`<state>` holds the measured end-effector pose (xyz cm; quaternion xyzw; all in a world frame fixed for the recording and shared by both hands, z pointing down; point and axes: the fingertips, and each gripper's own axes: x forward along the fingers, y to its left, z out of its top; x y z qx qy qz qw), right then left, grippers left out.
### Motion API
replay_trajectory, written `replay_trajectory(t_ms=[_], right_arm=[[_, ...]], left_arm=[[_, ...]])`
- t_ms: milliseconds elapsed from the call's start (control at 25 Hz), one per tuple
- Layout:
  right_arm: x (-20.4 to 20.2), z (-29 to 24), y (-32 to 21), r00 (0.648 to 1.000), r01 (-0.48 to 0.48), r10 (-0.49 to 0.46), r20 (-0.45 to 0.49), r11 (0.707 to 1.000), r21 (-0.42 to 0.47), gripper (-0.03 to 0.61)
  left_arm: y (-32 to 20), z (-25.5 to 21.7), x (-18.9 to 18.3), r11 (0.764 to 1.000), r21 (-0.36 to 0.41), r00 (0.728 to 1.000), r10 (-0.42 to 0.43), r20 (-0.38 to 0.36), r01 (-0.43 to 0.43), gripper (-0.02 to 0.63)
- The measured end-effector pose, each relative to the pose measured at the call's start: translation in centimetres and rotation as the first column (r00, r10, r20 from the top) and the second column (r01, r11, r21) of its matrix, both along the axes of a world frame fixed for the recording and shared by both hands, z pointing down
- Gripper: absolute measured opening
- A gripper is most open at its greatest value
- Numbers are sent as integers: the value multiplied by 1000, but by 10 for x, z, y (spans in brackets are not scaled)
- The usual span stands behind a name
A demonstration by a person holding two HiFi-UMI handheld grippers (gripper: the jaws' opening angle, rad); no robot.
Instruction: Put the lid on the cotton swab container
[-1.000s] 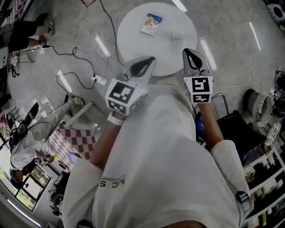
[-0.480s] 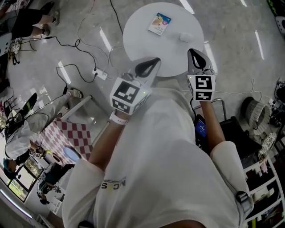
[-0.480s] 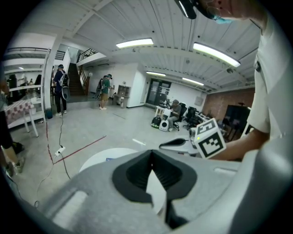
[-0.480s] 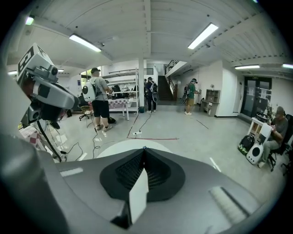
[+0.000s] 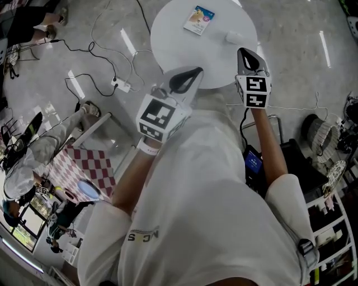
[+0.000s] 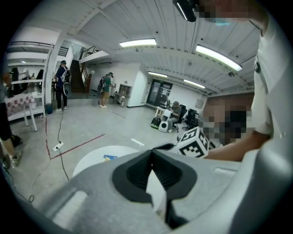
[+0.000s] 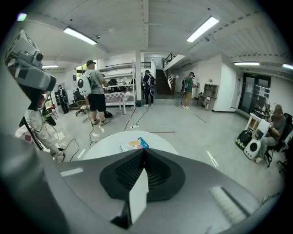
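White round worktop (image 5: 168, 39) lies ahead of me, under the tips of both my claws. My left claw (image 5: 193, 74) is clenched, jaws pressed together with nothing between them, its tip over the near rim. My right claw (image 5: 244, 54) is clenched and empty too, over the rim further right. The cotton swab container (image 5: 199, 13), a flat box with blue and yellow print, lies on the far part of the worktop, well apart from both claws. A small white piece (image 5: 235, 37) sits to its right, nearer my right claw; I cannot tell what it is.
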<state>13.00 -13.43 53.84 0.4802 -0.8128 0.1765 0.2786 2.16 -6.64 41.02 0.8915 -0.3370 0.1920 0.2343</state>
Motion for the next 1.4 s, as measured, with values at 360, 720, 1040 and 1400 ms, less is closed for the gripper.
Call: replay_trajectory(t_ms=[360,720,1040,1400], right_arm=[[-4,48,-21,999,-42,42,-11,996,-74,-2],[-9,84,-32,997,-59,52,-61,993,-106,-2],[-5,102,-43,993,-88,76,-90,988,-130,-2],[0,120,-60,991,-91,76,-110,986,-139,-2]], left_arm=[[-10,6,-11,1000,-1,1000,-29,-6,29,-2],[-9,8,-24,999,0,999,-37,3,37,-2],[-3,10,-28,999,-13,999,-41,10,41,-2],[-2,17,-29,999,-28,999,-43,20,43,-2]])
